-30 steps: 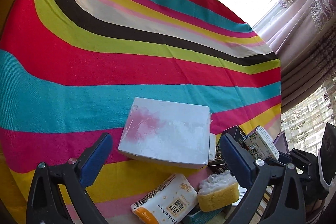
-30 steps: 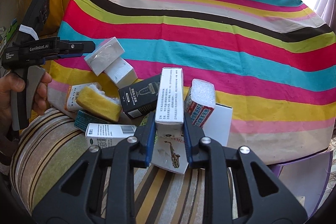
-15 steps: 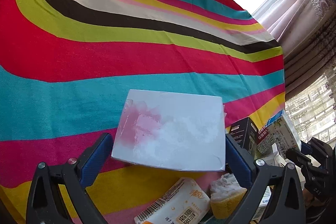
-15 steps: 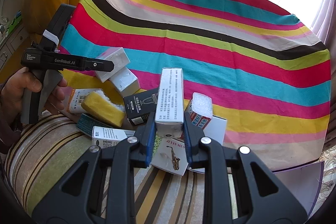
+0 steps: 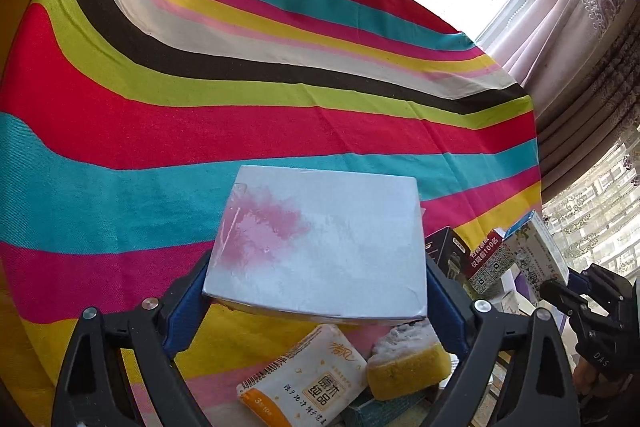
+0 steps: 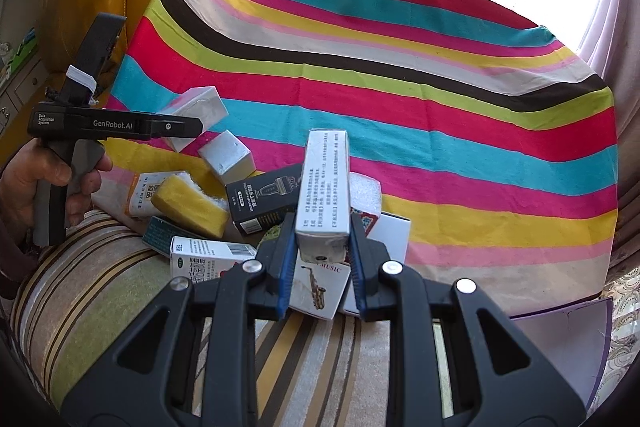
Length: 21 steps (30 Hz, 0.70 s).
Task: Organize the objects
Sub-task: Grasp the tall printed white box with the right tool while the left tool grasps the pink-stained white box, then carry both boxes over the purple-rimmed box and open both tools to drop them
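Striped cloth [image 5: 160,131] | left gripper [image 5: 316,291] now clamps white box [image 5: 320,243] | right gripper [image 6: 322,251] still grips carton [image 6: 324,187]

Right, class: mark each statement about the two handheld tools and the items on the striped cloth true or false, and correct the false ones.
1. The right tool grips a tall white box. True.
2. The left tool is empty. False: it holds a flat white box with a pink stain.
3. The yellow sponge lies in the pile. True.
4. The black box is held by a tool. False: it lies in the pile.
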Tool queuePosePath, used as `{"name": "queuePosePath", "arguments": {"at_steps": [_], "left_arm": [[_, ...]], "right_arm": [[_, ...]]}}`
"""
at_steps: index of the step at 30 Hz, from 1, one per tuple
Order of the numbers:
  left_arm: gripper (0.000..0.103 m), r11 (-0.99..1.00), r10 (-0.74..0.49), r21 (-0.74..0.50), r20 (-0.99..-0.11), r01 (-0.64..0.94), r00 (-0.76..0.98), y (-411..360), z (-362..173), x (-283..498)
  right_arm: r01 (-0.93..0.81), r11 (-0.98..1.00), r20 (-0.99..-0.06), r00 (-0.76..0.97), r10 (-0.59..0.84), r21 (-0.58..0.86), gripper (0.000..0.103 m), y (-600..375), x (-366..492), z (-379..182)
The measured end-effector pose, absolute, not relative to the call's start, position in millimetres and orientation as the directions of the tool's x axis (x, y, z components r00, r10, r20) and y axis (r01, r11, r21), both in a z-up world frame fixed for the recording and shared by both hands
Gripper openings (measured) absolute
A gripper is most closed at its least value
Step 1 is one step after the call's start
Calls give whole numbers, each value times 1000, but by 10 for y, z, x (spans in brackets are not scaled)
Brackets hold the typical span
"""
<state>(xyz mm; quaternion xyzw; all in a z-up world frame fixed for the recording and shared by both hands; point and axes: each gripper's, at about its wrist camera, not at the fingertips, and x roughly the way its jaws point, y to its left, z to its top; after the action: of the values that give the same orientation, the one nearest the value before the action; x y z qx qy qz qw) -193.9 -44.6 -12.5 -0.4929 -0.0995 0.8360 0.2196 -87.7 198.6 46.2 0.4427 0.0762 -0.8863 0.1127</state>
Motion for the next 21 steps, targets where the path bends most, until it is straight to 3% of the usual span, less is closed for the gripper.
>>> {"name": "queuePosePath", "arguments": {"at_steps": [21], "left_arm": [[94,-815,560,-375,-704,-441,-437,575,516,-1154]], "right_arm": [[153,-988,-755,-650,-85,-21,28,2546,-411,718]]}}
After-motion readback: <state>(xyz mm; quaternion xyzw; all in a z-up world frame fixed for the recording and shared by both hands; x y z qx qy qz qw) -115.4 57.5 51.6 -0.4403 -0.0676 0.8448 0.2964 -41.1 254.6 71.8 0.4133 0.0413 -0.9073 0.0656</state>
